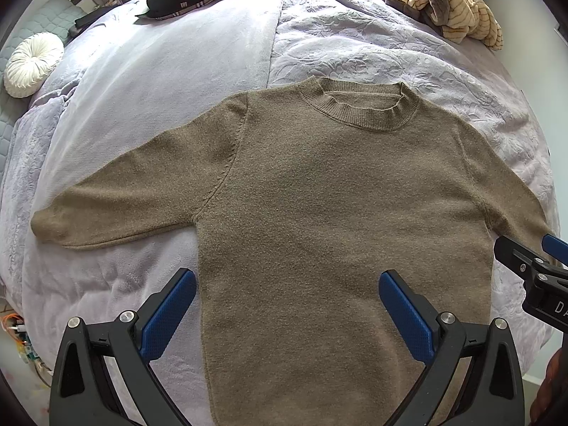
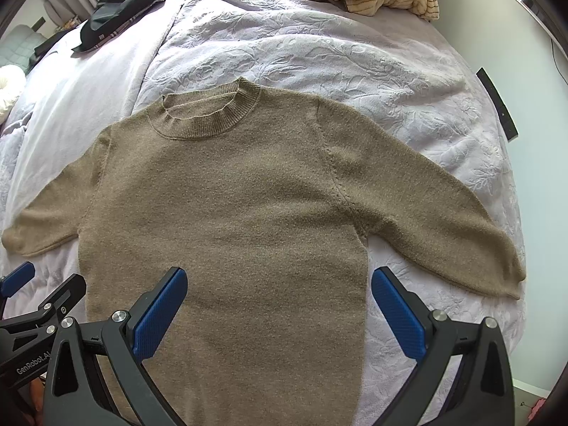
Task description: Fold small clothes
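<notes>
Sweater (image 1: pixel 319 206) is lying flat, front up, on the lilac bed (image 1: pixel 372 53), sleeves spread. Left gripper (image 1: pixel 287 305) and right gripper (image 2: pixel 279 301) are hovering over its hem, jaws spread and empty. Pinching only one knit layer, or dragging the soft bedcover, is risking a skewed fold.

Both wrist views look down, side by side, sharing the sweater (image 1: pixel 319 213).
</notes>
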`<state>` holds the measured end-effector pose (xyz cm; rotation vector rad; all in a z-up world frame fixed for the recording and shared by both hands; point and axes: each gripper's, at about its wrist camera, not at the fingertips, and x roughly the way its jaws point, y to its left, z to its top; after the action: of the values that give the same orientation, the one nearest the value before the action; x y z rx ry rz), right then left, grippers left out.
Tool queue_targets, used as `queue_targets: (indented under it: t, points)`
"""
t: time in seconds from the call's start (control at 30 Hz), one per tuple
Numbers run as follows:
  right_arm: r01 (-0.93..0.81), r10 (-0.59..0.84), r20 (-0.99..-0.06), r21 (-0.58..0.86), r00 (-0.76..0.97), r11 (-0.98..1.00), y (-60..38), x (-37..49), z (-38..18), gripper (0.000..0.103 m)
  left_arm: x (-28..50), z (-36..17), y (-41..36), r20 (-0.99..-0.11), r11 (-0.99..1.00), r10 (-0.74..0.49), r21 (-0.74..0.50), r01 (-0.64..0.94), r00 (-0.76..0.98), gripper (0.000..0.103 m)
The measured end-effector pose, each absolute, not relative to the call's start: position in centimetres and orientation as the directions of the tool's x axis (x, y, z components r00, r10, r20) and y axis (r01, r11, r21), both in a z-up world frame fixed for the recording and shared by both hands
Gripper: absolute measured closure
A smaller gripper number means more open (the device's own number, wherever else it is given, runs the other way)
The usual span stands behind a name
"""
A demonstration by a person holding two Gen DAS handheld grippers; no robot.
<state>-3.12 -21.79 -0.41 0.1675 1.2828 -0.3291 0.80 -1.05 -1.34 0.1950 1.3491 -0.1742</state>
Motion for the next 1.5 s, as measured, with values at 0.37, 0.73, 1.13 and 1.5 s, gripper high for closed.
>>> queue_targets:
  t: [0.37,0.73,1.13,1.5]
  points:
    - [0.343,-0.137,-0.960,-0.048,0.243,0.938,-22.0,-3.5,-0.7,0.000,0.8,-1.4,-1.1,-0.977,0.971,-0.014,0.038,0.237,0.211,0.000]
    - [0.347,-0.150,-0.962,-0.064,0.227,0.936,-22.2,-3.3,-0.8,0.000,0.6,-1.8,-1.4,-0.979,0.968,-0.024,0.027,0.249,0.202,0.000]
    - [0.358,-0.155,-0.972,-0.083,0.178,0.930,-22.3,-3.4,-1.6,0.000,0.8,-2.3,-0.9,-0.980,0.965,-0.044,0.009,0.264,0.196,0.000]
    - [0.362,-0.128,-0.974,-0.054,0.186,0.931,-21.8,-4.0,-1.7,0.000,0.9,-3.2,0.1,-0.979,0.963,-0.063,-0.008,0.269,0.196,0.000]
